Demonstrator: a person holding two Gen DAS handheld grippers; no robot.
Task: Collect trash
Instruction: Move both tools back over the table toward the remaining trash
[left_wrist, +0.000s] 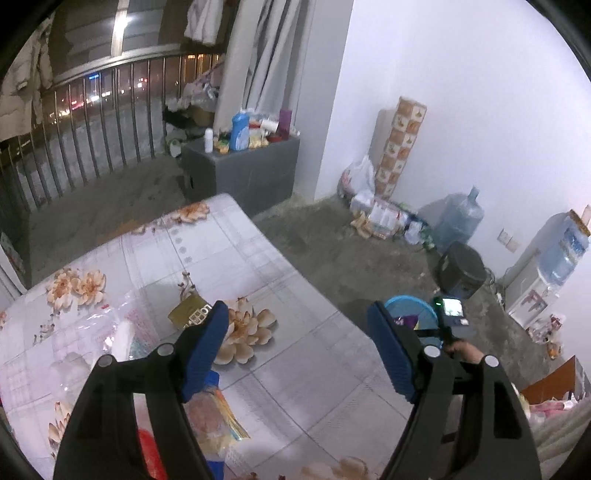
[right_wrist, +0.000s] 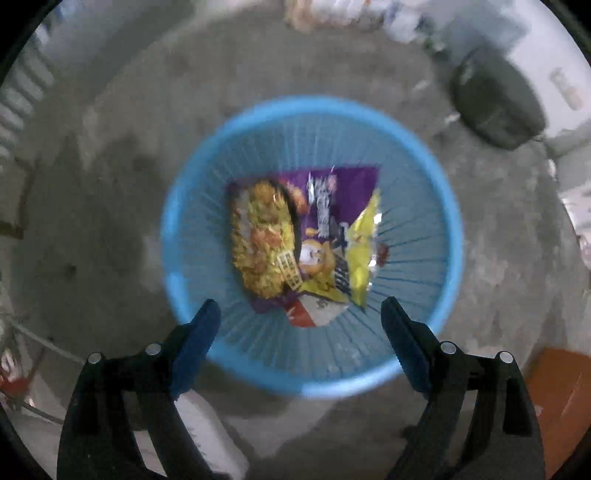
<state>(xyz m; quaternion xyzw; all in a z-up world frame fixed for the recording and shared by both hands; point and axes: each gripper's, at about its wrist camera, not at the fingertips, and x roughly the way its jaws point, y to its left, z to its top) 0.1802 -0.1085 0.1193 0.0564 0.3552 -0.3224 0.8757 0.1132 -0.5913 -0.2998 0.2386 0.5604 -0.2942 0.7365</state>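
In the right wrist view my right gripper (right_wrist: 301, 317) is open and empty, hanging over a blue slatted basket (right_wrist: 192, 280) on the concrete floor. A purple and yellow snack wrapper (right_wrist: 295, 229) lies inside the basket. In the left wrist view my left gripper (left_wrist: 297, 323) is open and empty above a table (left_wrist: 288, 387) with a floral cloth. On the table lie a small olive-gold packet (left_wrist: 186, 314), a clear plastic wrapper (left_wrist: 122, 332), an orange snack bag (left_wrist: 214, 417) and something red (left_wrist: 147, 454). The blue basket (left_wrist: 410, 308) shows beyond the table's right edge, with the right hand above it.
A dark round bin (left_wrist: 461, 269) and water jugs (left_wrist: 460, 218) stand by the white wall. Bags of clutter (left_wrist: 376, 214) lie near a tiled post. A grey cabinet (left_wrist: 243, 170) with bottles stands by the balcony railing (left_wrist: 92, 147). The floor is bare concrete.
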